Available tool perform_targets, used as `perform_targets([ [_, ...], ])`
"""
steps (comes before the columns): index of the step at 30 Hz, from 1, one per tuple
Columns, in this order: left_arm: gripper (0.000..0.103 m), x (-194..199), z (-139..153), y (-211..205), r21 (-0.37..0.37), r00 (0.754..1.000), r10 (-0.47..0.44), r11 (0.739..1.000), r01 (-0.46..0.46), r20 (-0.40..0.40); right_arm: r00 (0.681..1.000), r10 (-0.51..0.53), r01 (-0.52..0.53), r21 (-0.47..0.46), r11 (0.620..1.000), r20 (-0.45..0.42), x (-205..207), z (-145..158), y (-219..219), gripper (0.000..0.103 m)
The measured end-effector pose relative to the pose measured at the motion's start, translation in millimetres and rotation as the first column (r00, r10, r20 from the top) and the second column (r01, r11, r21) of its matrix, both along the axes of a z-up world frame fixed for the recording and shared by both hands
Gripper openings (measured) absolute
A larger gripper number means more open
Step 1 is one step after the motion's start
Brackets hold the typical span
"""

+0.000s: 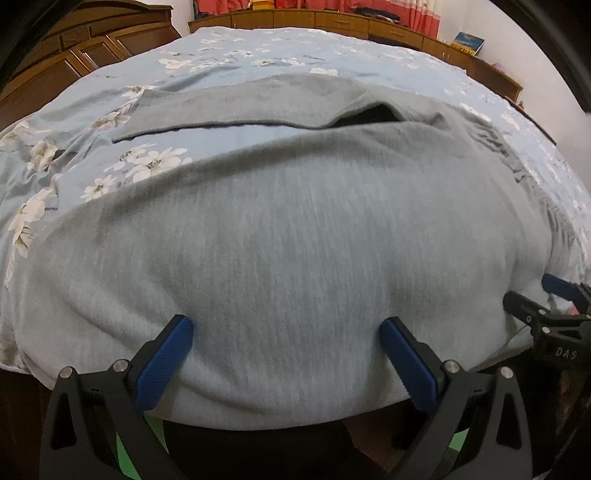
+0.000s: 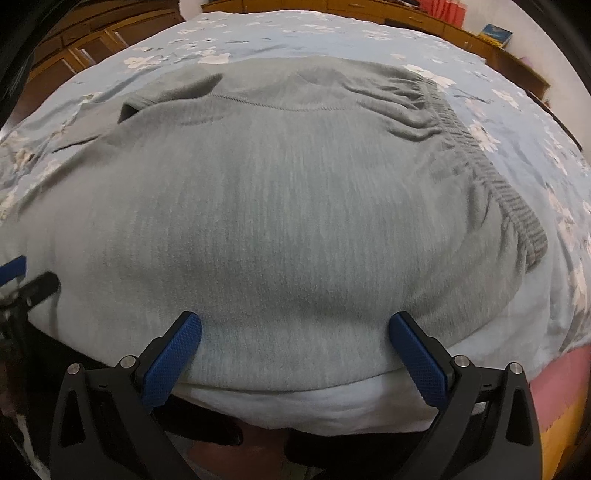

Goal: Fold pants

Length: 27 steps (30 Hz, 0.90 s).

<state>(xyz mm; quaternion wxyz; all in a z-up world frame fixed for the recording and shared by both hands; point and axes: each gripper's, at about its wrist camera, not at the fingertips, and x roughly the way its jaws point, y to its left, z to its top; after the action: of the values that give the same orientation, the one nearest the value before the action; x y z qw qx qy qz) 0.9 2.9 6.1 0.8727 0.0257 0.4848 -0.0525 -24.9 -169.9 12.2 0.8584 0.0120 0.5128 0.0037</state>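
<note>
Grey sweatpants (image 1: 295, 229) lie spread on a blue floral bedsheet (image 1: 258, 48). One leg (image 1: 229, 107) stretches to the far left, the near leg lies across the front. The ribbed waistband (image 2: 491, 177) is on the right. My left gripper (image 1: 286, 328) is open, its blue pads over the near edge of the near leg, holding nothing. My right gripper (image 2: 295, 325) is open over the near edge of the pants' seat area (image 2: 288, 206). The right gripper also shows at the right edge of the left wrist view (image 1: 546, 299).
The bed's near edge (image 2: 332, 406) runs just under both grippers. Wooden cabinets (image 1: 74, 55) stand at the far left. A wooden headboard shelf (image 1: 332, 20) with a book (image 1: 467, 42) lies beyond the bed. Red curtains (image 1: 314, 4) hang behind.
</note>
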Motion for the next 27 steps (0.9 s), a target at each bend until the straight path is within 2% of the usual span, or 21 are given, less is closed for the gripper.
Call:
perform_targets([
  [4,0.103,8.7,16.3,6.8,-0.046,1.0,-0.003,0.999,0.003,0.004,0.999,0.038,-0.038,0.011,0.999,0.011,6.1,14.3,-8.6,0.101],
  [8,0.103,23.6,32.4,13.0,-0.058,1.0,-0.005,0.998,0.005,0.01,0.998,0.046,-0.046,-0.003,0.999,0.035,18.0,31.5,-20.6,0.1],
  [11,0.103,41.0,46.4,23.0,-0.065,1.0,0.017,0.998,-0.016,0.018,0.998,0.036,-0.035,-0.021,0.999,0.049,31.9,44.8,-34.1,0.1],
  [14,0.103,60.5,58.2,35.3,-0.076,0.999,0.047,0.996,-0.044,0.027,0.998,0.023,-0.024,0.003,1.0,0.059,50.5,56.4,-48.8,0.1],
  [17,0.103,85.3,68.9,50.8,-0.056,0.996,0.078,0.996,-0.076,0.038,0.997,0.048,-0.051,0.052,0.997,0.06,73.9,64.3,-62.9,0.1],
  [24,0.103,145.7,82.8,93.2,-0.028,0.989,0.145,0.989,-0.144,0.031,0.997,0.048,-0.051,0.054,0.997,0.054,132.6,79.0,-82.6,0.1],
  [27,0.103,170.5,84.7,110.6,0.015,0.983,0.181,0.983,-0.181,0.043,0.997,0.064,-0.066,0.045,0.997,0.048,161.4,82.4,-83.7,0.1],
])
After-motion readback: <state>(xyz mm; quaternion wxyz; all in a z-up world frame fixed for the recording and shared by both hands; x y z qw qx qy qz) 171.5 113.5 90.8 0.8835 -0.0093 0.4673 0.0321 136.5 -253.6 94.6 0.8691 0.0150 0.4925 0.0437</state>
